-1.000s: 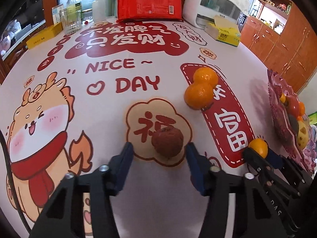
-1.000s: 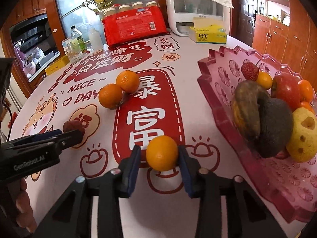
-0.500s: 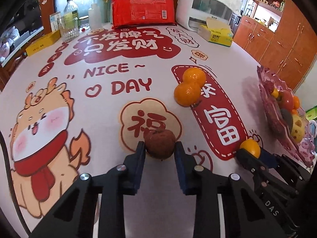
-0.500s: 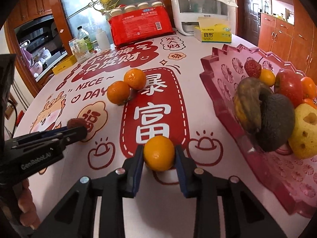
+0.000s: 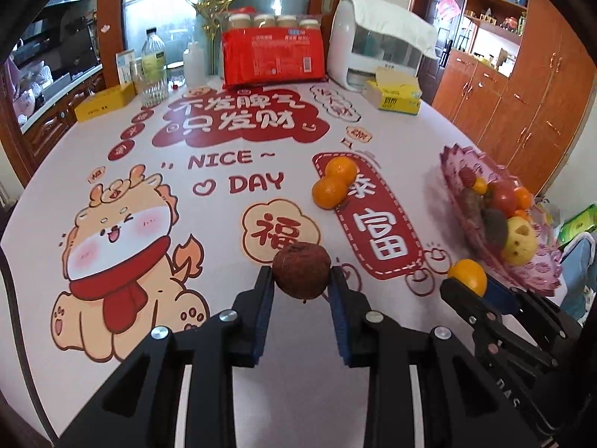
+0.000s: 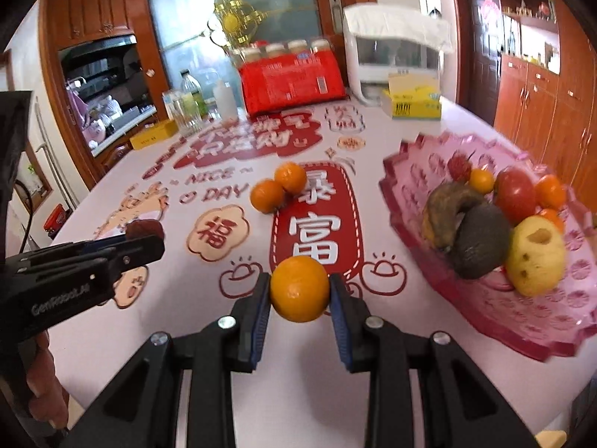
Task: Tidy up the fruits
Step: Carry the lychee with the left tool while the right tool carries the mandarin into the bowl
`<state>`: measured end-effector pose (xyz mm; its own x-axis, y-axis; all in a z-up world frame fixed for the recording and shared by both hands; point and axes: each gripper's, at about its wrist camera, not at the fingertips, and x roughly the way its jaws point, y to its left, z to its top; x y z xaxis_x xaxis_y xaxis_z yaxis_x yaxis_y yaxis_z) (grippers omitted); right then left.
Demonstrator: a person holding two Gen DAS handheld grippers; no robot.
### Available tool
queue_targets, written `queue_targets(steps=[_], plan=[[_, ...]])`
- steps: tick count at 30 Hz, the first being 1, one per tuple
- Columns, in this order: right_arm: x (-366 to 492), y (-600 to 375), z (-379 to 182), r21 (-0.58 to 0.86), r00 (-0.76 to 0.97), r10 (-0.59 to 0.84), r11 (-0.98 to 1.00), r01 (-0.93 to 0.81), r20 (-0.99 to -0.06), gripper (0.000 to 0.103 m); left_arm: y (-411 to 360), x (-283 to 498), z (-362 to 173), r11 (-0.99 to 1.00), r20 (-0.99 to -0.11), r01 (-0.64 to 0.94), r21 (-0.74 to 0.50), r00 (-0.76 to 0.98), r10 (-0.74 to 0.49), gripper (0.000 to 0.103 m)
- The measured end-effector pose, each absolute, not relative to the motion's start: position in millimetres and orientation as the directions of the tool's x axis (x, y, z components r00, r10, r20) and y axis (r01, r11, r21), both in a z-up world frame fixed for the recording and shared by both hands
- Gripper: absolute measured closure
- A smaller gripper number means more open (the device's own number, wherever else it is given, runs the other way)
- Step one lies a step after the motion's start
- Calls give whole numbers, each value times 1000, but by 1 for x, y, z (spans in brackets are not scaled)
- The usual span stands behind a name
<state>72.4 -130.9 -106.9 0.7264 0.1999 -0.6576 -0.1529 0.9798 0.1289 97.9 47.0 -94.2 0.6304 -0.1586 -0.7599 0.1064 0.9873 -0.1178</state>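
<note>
My left gripper (image 5: pixel 301 278) is shut on a dark red-brown round fruit (image 5: pixel 301 270) and holds it above the printed tablecloth. It also shows at the left of the right wrist view (image 6: pixel 145 237). My right gripper (image 6: pixel 299 291) is shut on an orange (image 6: pixel 299 288) and holds it off the table; that orange also shows in the left wrist view (image 5: pixel 467 277). Two more oranges (image 5: pixel 333 183) lie touching each other mid-table. A pink fruit tray (image 6: pixel 418 201) at the right holds several fruits, among them a tomato, a yellow apple and a dark avocado.
At the far edge stand a red package (image 5: pixel 272 58), a white appliance (image 5: pixel 377 50), a yellow tissue box (image 5: pixel 393 97), a yellow carton (image 5: pixel 104 102) and bottles (image 5: pixel 153 67). Wooden cabinets (image 5: pixel 522 86) line the right wall.
My left gripper closed on the dark fruit and lifted it off the table. My right gripper tightened on the orange and raised it. Both views now sit higher over the table.
</note>
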Motion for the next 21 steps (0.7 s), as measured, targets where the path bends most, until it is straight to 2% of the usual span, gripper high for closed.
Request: queue_targets(steps=[10,21], plan=[[36,-162,-65,138,813,184,982,-129,-553,72,14,77,-52,982,-706,163,-93,685,-180,75],[34,-241,-34,148,873,45,989,31,-486,72,-57,93,-12,957,-665,284,-60,703,-250,75]])
